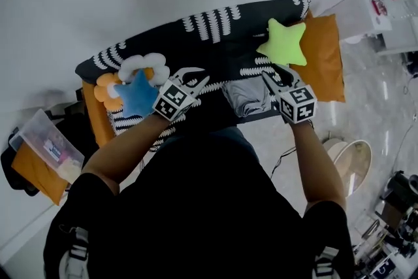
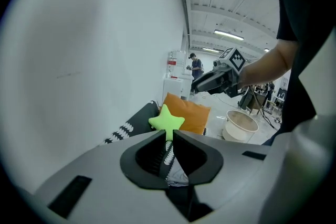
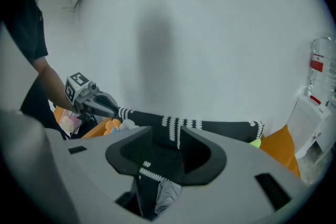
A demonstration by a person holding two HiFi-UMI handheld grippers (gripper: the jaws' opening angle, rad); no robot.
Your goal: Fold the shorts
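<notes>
- Head view: the grey shorts (image 1: 247,100) lie folded on the near edge of the black patterned blanket (image 1: 171,44). They sit between the left gripper (image 1: 199,78) and the right gripper (image 1: 274,77) — nearer the right one. Both grippers are held above the blanket. A green star cushion (image 1: 282,42) lies far right, and a blue star cushion (image 1: 136,95) near left.
- Left gripper view: the jaws are almost together, with only a thin slit between the tips and nothing in it. The shorts show below them.
- Right gripper view: the jaws are clearly apart and empty — blanket and shorts lie beneath.
</notes>
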